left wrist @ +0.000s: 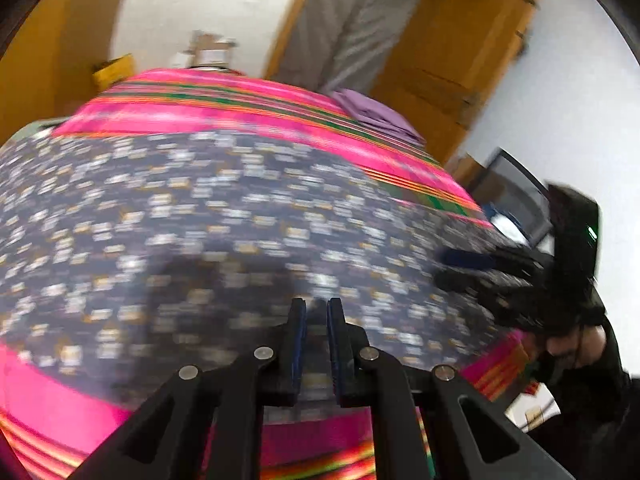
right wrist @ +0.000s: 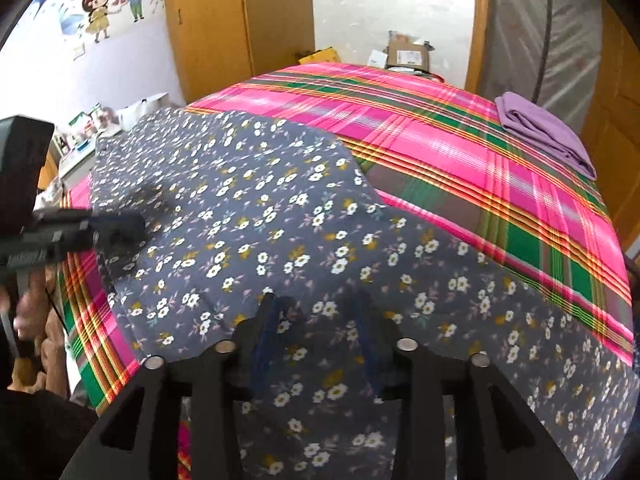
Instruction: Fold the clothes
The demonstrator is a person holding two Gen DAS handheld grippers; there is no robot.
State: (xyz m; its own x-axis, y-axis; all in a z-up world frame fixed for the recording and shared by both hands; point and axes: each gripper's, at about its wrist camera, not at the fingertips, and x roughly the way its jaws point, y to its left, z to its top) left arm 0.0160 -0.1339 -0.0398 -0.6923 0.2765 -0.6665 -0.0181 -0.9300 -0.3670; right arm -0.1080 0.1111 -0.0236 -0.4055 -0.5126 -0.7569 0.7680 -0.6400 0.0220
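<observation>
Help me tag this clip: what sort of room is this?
Probably a bedroom at home: a bed under a pink plaid sheet, wooden wardrobe, and a cartoon wall sticker.

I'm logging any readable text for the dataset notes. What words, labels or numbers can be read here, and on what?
None can be read for certain.
Left gripper: white lettering on its side, too blurred.
Cardboard box: shipping label, too small.
Small white box: print too small.
Wall sticker: cartoon children, no words.

Right gripper (right wrist: 318, 312) wide apart over floral garment (right wrist: 256, 216) on pink plaid bedspread (right wrist: 460, 152).
</observation>
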